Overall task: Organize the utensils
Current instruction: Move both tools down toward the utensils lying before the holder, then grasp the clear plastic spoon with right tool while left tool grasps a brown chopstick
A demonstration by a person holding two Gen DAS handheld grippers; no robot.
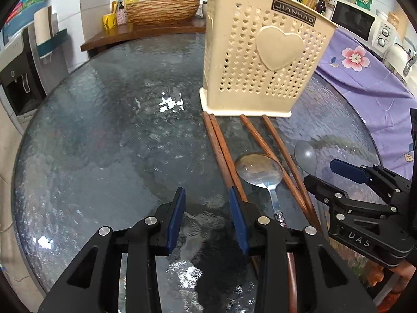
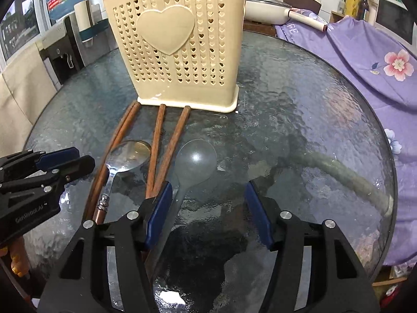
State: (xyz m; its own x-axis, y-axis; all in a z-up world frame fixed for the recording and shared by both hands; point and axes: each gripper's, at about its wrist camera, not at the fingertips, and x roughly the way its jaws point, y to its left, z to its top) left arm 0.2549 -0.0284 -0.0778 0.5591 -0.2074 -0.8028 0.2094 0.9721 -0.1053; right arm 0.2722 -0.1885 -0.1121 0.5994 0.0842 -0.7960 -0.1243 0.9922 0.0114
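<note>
A cream perforated utensil holder [image 1: 263,60] with a heart stands on the round glass table [image 1: 117,130]; it also shows in the right wrist view [image 2: 179,44]. In front of it lie two pairs of brown chopsticks [image 1: 221,151] [image 2: 169,146], a metal spoon [image 1: 259,169] [image 2: 127,156] and a grey plastic spoon [image 1: 305,155] [image 2: 195,161]. My left gripper [image 1: 207,198] is open and empty, just left of the chopsticks. My right gripper [image 2: 208,190] is open and empty over the grey spoon's handle; it also shows in the left wrist view [image 1: 328,174].
A purple flowered cloth [image 2: 365,60] covers the surface right of the table. A wooden basin [image 1: 161,10] and bottles stand behind on a counter. A microwave [image 1: 365,23] is at the back right. A water dispenser [image 1: 20,78] stands left.
</note>
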